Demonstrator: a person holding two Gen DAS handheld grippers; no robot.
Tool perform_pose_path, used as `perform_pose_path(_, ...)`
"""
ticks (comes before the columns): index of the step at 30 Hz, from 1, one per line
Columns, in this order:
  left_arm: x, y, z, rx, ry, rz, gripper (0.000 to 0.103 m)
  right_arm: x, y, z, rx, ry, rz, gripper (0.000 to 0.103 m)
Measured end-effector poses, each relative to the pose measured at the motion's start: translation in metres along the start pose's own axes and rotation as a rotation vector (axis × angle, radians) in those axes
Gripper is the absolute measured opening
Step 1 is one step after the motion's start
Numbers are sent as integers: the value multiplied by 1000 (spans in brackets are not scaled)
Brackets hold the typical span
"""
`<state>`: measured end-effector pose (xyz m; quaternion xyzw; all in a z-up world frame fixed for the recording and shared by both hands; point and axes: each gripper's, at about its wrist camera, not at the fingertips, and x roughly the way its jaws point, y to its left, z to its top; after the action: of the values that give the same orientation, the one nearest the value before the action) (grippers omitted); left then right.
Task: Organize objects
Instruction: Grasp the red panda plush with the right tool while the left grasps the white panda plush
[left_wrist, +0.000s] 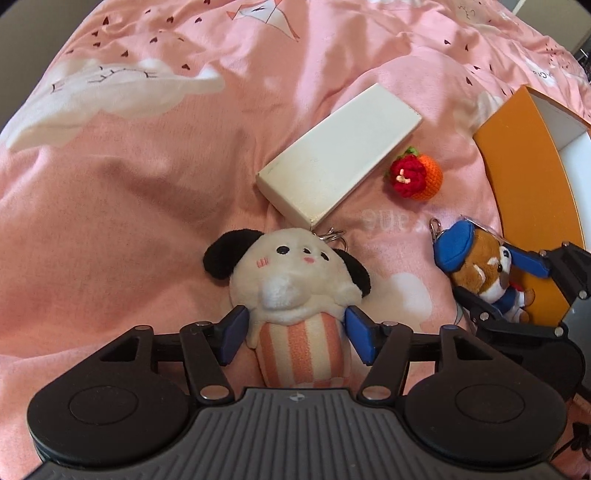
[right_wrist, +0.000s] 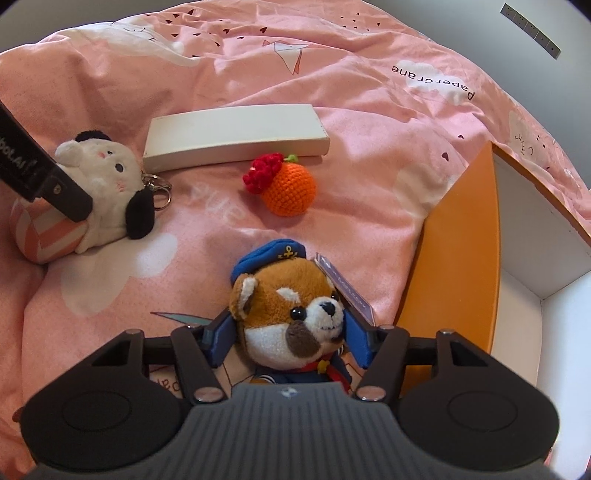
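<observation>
My left gripper (left_wrist: 295, 338) is shut on a cream plush dog with black ears and an orange-striped body (left_wrist: 291, 280), which lies on the pink bedspread; it also shows in the right wrist view (right_wrist: 99, 184). My right gripper (right_wrist: 291, 339) is shut on a brown plush dog in a blue sailor cap (right_wrist: 291, 310), also seen in the left wrist view (left_wrist: 480, 266). A crocheted orange with a red flower (left_wrist: 415, 175) (right_wrist: 286, 184) lies between them. A flat white box (left_wrist: 340, 155) (right_wrist: 236, 131) lies behind it.
An open orange box with a white inside (left_wrist: 528, 177) (right_wrist: 461, 251) stands at the right, next to the sailor dog. The pink bedspread (left_wrist: 147, 184) (right_wrist: 369, 92) is rumpled, with folds all around.
</observation>
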<state>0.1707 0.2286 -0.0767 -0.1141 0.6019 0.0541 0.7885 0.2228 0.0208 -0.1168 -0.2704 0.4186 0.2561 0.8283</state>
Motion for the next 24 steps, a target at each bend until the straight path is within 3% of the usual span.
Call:
perform_pose_path(13, 24, 4, 1, -26, 21, 7, 73, -1, -2, -2, 18, -16, 8, 60)
perform_pose_path(17, 32, 13, 2, -93, 38, -27, 73, -2, -4, -2, 34, -19, 23, 58)
perform_pose_path(21, 20, 16, -3, -109, 1, -25, 71, -10, -9, -3, 59, -47, 46, 57)
perform_pose_path(24, -1, 5, -14, -66, -87, 0, 71, -23, -16, -4, 113, -84, 86, 56)
